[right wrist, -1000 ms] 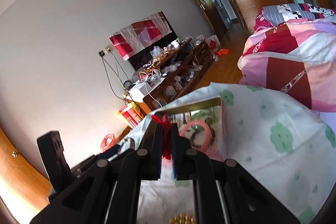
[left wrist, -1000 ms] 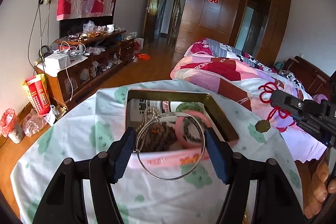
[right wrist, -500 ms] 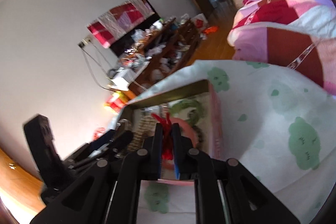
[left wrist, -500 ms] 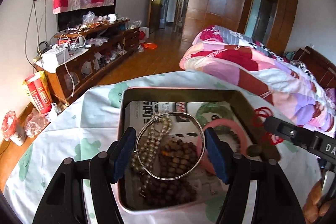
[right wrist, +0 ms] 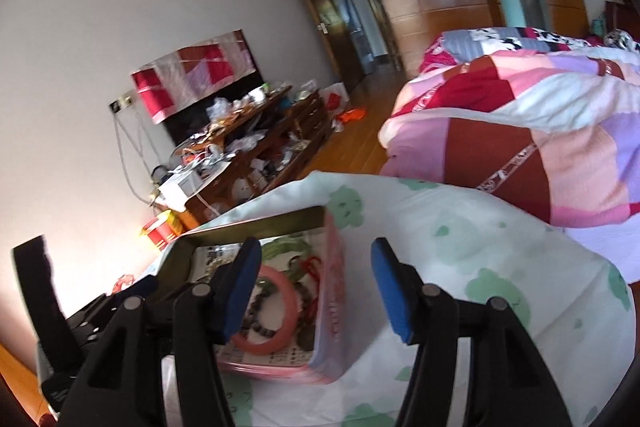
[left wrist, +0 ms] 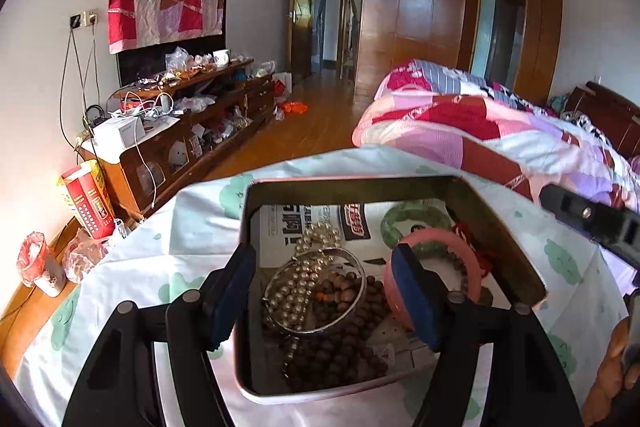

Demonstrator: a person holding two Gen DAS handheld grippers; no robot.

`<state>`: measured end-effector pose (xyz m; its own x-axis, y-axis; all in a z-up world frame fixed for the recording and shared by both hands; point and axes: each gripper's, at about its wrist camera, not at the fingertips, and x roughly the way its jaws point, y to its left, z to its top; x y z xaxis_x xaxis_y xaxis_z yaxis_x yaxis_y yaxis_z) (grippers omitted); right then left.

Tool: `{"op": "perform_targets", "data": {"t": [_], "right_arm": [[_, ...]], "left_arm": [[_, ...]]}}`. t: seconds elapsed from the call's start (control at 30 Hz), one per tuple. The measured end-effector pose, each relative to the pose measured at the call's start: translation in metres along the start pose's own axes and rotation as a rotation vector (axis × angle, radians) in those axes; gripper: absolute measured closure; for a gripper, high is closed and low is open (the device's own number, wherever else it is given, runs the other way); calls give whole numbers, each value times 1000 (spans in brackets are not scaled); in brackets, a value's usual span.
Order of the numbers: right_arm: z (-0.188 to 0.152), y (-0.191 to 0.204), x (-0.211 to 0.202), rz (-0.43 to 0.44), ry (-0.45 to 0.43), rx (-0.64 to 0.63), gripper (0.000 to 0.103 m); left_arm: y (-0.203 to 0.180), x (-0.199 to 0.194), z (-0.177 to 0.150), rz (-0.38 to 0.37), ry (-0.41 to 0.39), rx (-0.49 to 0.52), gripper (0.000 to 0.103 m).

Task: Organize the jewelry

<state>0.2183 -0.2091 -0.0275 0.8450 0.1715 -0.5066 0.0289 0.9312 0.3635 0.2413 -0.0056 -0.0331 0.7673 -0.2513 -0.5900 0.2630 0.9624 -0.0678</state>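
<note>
The left gripper [left wrist: 324, 291] hangs low over the near end of the tin box [left wrist: 496, 227], tilted down into it, its blue pads spread wide with nothing between them. At the lower right edge of that view a bare hand [left wrist: 612, 375] wraps the handle of the other tool. The right gripper [right wrist: 316, 287] sits beside the box's right wall, also gaping wide and holding nothing; its left finger [right wrist: 240, 287] crosses in front of the box's inside, its right finger [right wrist: 392, 291] stands over bare cloth.

Inside the box, in the left wrist view, a silver bangle [left wrist: 316, 291] lies in the gap framed by the left pads, resting on a heap of brown wooden beads [left wrist: 340, 339] and a pearl strand [left wrist: 308, 267] that runs toward the far wall. A pink bangle [left wrist: 460, 251] sits right of centre, partly behind the right pad, with a green bangle [left wrist: 404, 219] beyond it and a red cord [left wrist: 476, 247] along the right side. Printed paper [left wrist: 296, 231] lines the bottom.

The box rests on a white cloth with green blotches [right wrist: 480, 259] spread over the table. Past it, at upper right, a bed with a patchwork quilt [left wrist: 480, 123]; at left, a cluttered wooden cabinet [left wrist: 192, 131] against the white wall under a red and white cloth [left wrist: 164, 15]; wood-panelled doors [left wrist: 432, 7] at the far end.
</note>
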Motion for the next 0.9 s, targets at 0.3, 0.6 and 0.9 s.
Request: {"op": "perform_targets", "data": {"t": [0.3, 0.6, 0.9], "right_arm": [[1, -16, -10, -72, -9, 40, 41], [-25, -19, -50, -90, 26, 42, 41], [-55, -11, -76, -80, 64, 30, 41]], "left_arm": [[18, -34, -3, -26, -19, -83, 33], [21, -69, -32, -18, 23, -122, 33], [12, -103, -52, 73, 26, -81, 33]]}}
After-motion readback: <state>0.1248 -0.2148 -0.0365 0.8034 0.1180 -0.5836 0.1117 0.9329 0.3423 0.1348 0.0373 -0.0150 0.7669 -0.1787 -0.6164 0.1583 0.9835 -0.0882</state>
